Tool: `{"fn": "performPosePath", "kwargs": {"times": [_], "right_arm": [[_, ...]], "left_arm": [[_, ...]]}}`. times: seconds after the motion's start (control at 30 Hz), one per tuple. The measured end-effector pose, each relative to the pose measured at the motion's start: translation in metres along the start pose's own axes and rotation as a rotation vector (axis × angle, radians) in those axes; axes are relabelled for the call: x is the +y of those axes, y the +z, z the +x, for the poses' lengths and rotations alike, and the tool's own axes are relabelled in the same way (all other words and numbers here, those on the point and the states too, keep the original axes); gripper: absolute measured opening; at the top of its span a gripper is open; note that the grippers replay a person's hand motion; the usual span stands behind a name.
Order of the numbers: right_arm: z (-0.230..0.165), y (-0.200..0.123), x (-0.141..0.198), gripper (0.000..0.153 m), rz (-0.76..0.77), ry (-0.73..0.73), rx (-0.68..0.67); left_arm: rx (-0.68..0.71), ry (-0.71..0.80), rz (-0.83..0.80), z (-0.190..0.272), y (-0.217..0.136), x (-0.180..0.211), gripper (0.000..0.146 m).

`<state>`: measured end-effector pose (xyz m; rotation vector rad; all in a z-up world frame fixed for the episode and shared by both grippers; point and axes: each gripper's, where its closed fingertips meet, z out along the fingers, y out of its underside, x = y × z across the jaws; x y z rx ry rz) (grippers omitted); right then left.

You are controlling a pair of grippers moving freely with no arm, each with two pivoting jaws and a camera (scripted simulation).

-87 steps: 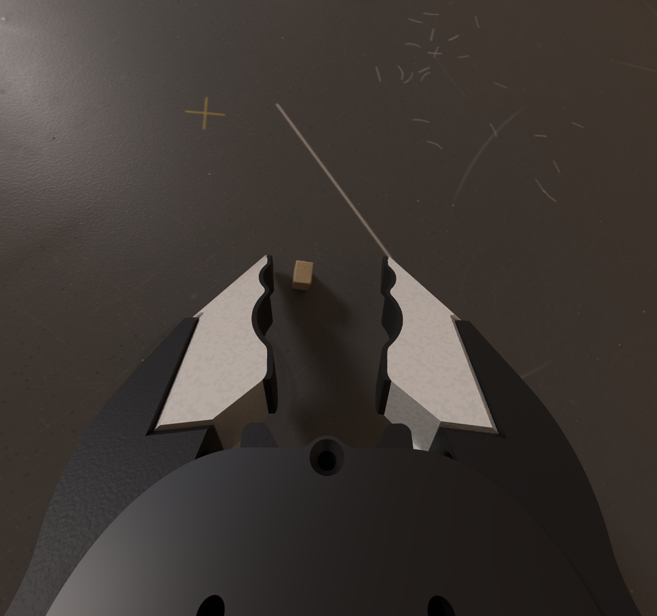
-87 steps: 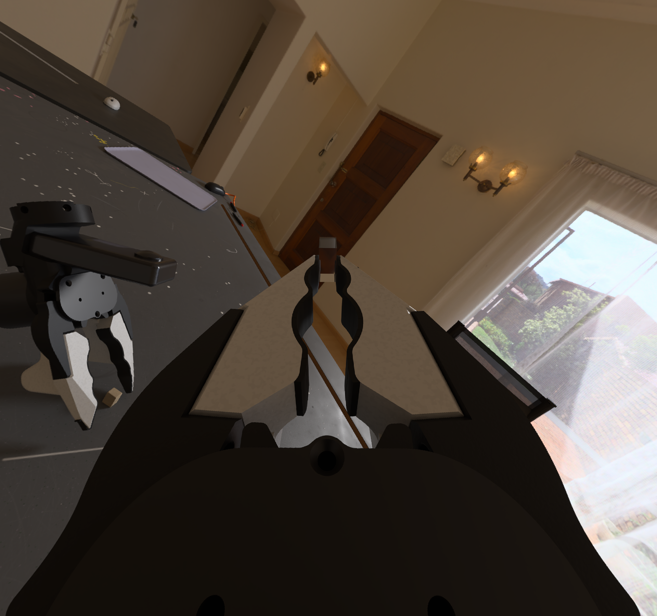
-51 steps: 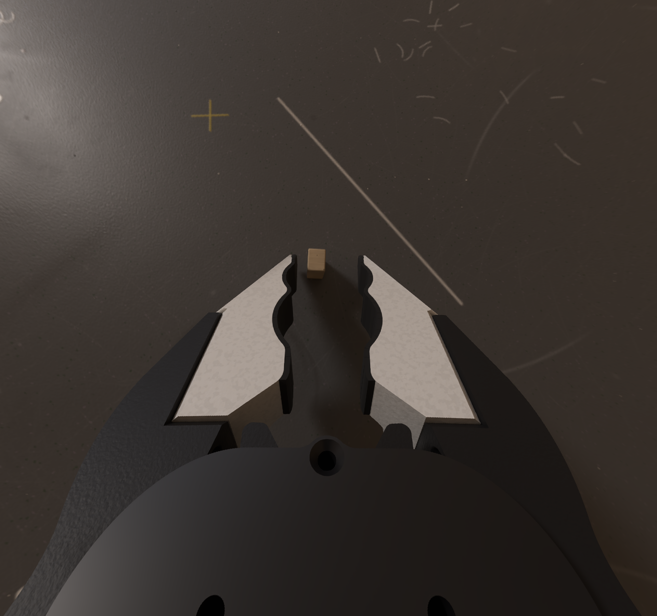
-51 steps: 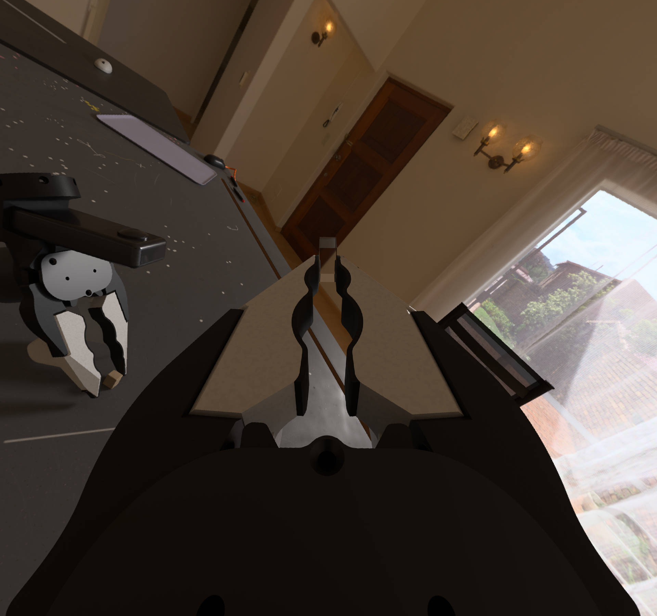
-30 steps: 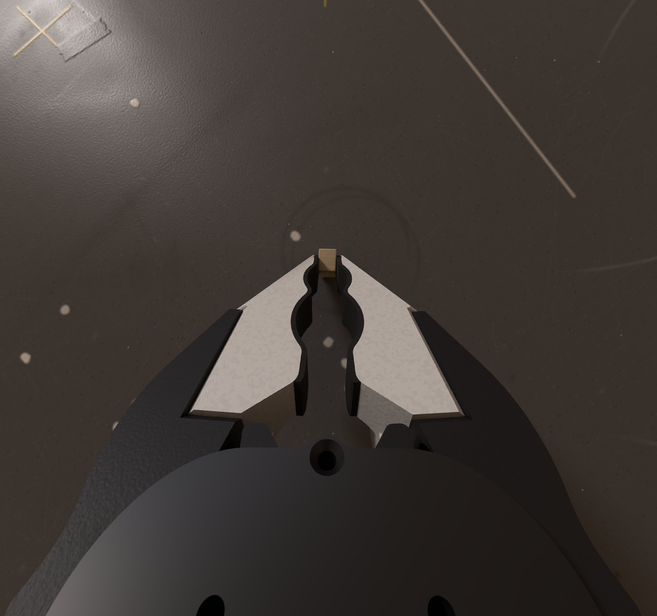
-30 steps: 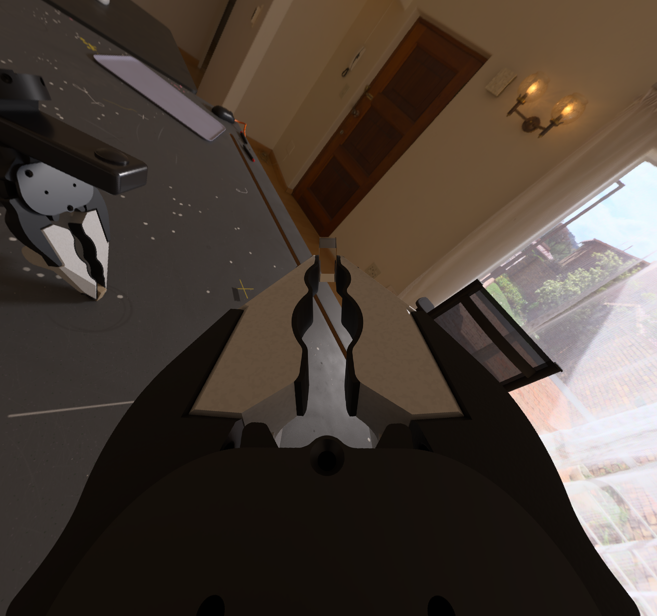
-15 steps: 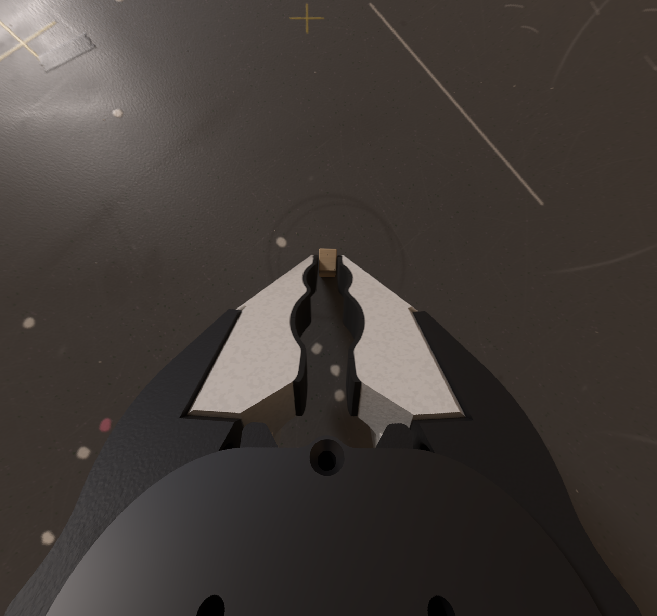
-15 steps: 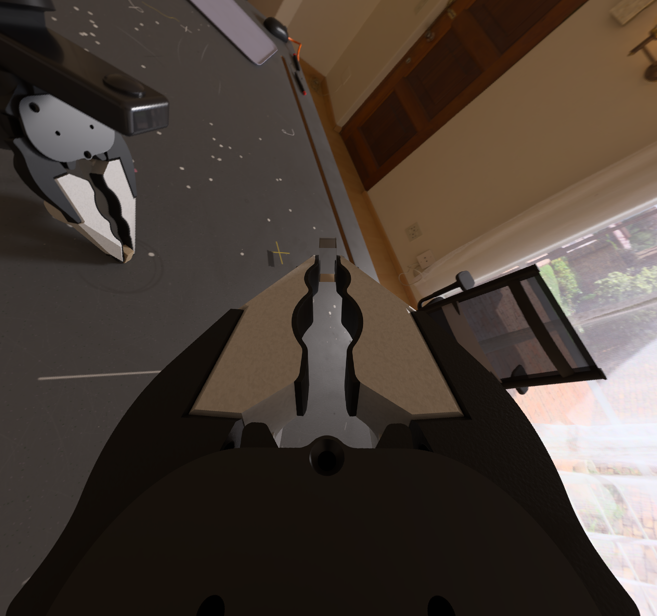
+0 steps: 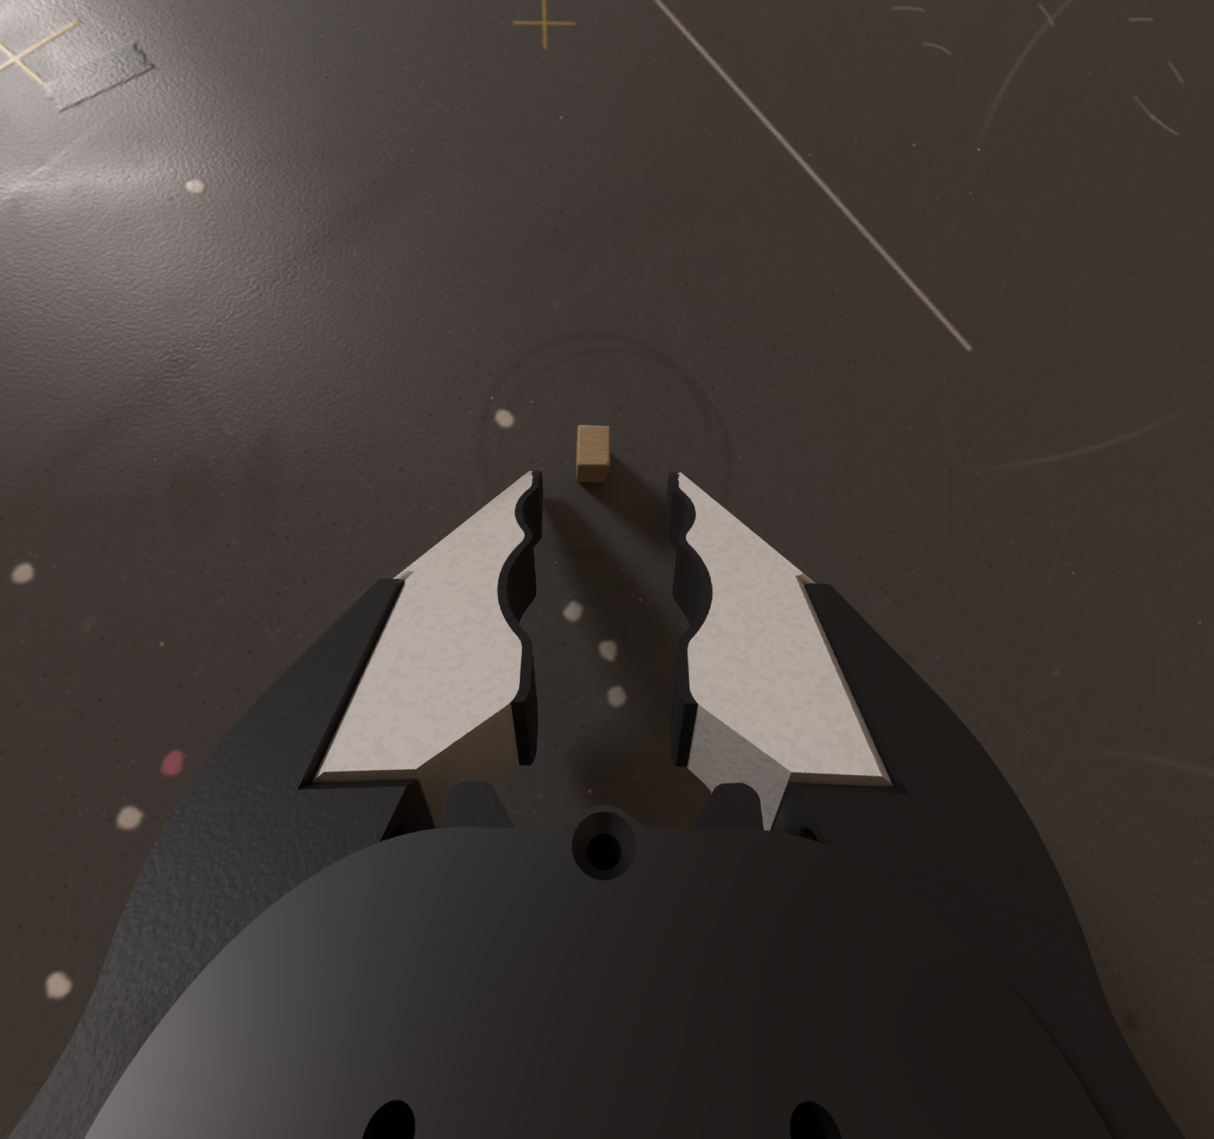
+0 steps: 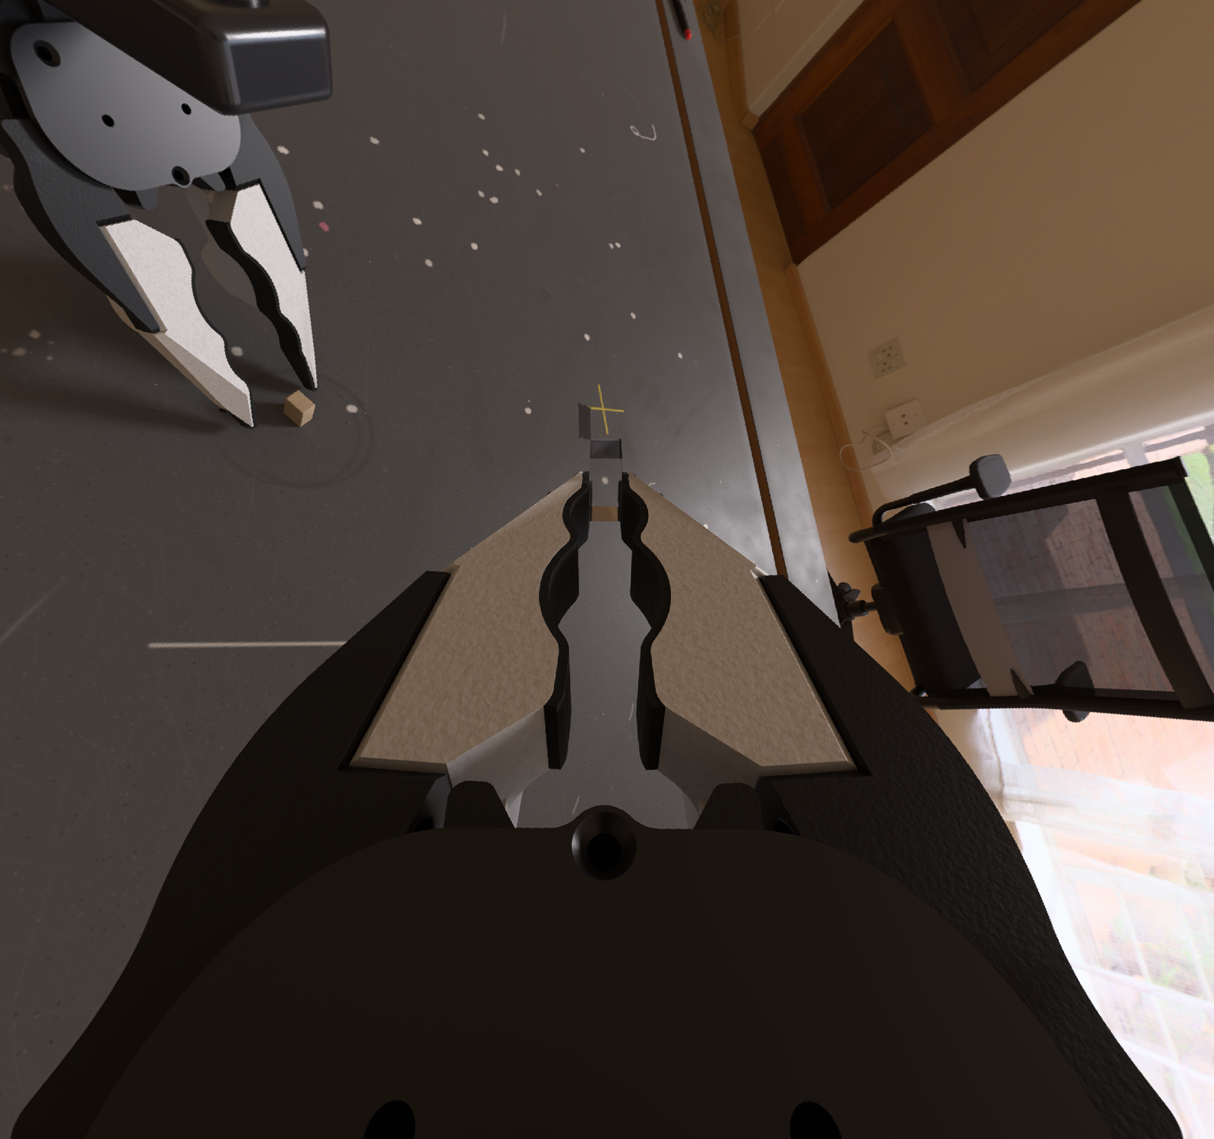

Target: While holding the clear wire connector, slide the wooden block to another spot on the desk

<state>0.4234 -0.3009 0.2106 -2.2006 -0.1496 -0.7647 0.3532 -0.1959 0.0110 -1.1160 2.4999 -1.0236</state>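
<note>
While my left gripper [image 9: 604, 483] hangs over dark desk [image 9: 263, 319], jaws stand moderately apart, holding nothing. Wooden block [image 9: 593, 453] sits on desk just beyond fingertips, roughly centred on gap, inside faint ring mark [image 9: 696, 398], touching neither finger. In right wrist view, same block [image 10: 299, 409] lies between left gripper's [image 10: 279, 401] tips. My right gripper [image 10: 602, 483] has jaws narrow, pinching clear wire connector [image 10: 605, 460] at tips; connector pokes forward past fingers, held above desk near yellow cross [image 10: 604, 411].
</note>
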Motion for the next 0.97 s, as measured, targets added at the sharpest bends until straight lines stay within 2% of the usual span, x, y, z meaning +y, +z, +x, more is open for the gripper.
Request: {"fn": "performPosePath", "kwargs": {"times": [0.2, 0.37, 0.53, 0.63, 0.83, 0.97], "right_arm": [[-0.003, 0.005, 0.000, 0.008, -0.018, -0.005, -0.015], [-0.010, 0.011, -0.002, 0.008, -0.033, -0.010, -0.043], [-0.028, 0.022, -0.011, 0.008, -0.034, -0.019, -0.129], [-0.045, 0.033, -0.010, 0.008, -0.068, -0.006, -0.225], [-0.079, 0.061, 0.002, 0.008, -0.203, 0.000, -0.388], [-0.096, 0.081, -0.006, 0.008, -0.133, -0.005, -0.477]], "left_arm": [[0.017, -0.008, 0.003, 0.003, 0.001, 0.000, 0.033], [0.035, -0.034, 0.008, 0.002, 0.001, -0.001, 0.018], [0.078, -0.072, 0.011, 0.002, 0.001, -0.001, 0.007], [0.095, -0.088, 0.014, 0.001, 0.000, -0.001, 0.008], [0.043, -0.081, 0.060, -0.008, -0.011, -0.001, 0.019], [0.040, -0.083, 0.138, -0.012, -0.023, -0.008, 0.020]]}}
